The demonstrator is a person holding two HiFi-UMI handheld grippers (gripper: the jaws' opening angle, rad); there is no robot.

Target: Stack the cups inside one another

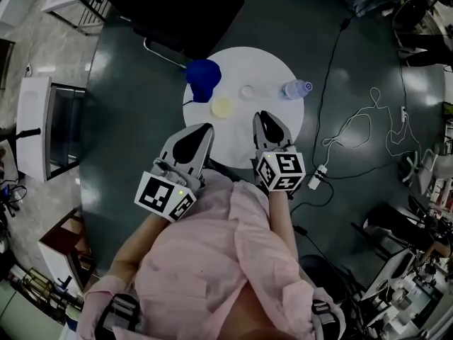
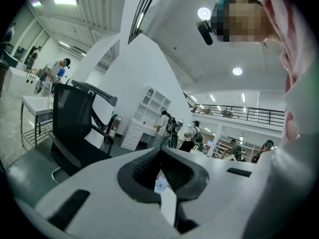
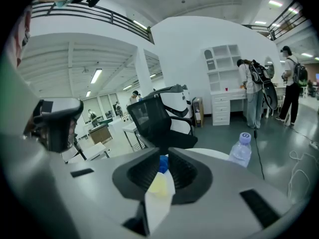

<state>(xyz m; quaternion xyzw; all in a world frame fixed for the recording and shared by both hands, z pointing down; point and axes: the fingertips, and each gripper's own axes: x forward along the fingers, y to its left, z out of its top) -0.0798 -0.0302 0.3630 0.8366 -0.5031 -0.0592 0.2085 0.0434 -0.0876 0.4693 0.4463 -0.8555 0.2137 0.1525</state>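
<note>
Head view: the round white table (image 1: 263, 64) has dark open floor all round it. The left gripper (image 1: 207, 128) and right gripper (image 1: 262, 116) hover over its near edge, well apart from each other. The blue cup (image 1: 203, 78) sits at the far-left edge, the yellow cup (image 1: 222, 106) just nearer. The clear cup (image 1: 247, 91) is toward the middle, and none of the cups is nested. A water bottle (image 1: 297, 88) stands at the right edge. A black chair (image 1: 180, 9) crowds the far-left side, and cables (image 1: 354, 129) trail across the floor on the right.

Left gripper view: the jaws are pressed together with nothing between them. The chair rises at the left, and people stand far off.

Right gripper view: the jaws are pressed together and empty. The yellow and blue cups line up straight beyond the slit, with the bottle off to the right.
</note>
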